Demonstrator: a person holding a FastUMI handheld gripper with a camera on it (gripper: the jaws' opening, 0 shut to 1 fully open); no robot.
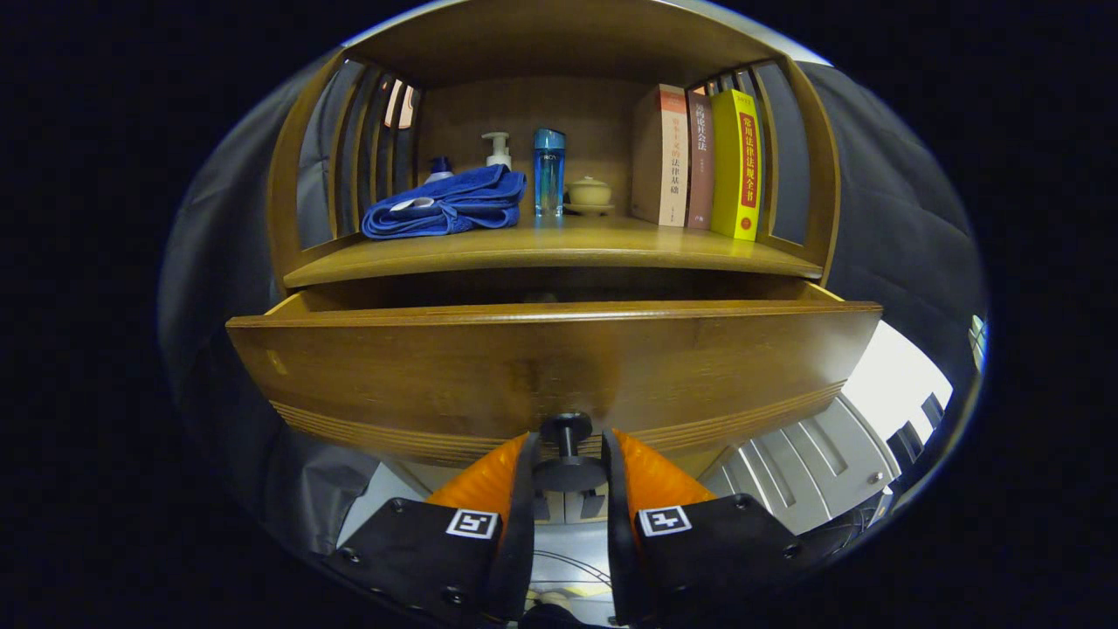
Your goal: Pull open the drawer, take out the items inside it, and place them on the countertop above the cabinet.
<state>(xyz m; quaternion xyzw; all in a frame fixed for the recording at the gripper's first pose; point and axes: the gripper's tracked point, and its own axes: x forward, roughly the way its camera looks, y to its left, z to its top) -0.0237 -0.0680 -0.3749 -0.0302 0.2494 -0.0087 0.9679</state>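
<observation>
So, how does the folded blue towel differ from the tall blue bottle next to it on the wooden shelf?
The folded blue towel is soft cloth, lying low and wide; the tall blue bottle is rigid, narrow and upright. The towel is a deeper, matte blue; the bottle is lighter and glossy. Both rest on the wooden shelf above the open drawer, whose knob sits between the gripper fingers.

A: The drawer (559,367) front is blocking its own interior; contents unreadable.
B: The gripper (566,454) fingers are flanking the knob (568,472); contact indeterminate. The folded blue towel (445,205) is hiding a small bottle's (439,168) lower part.
</observation>
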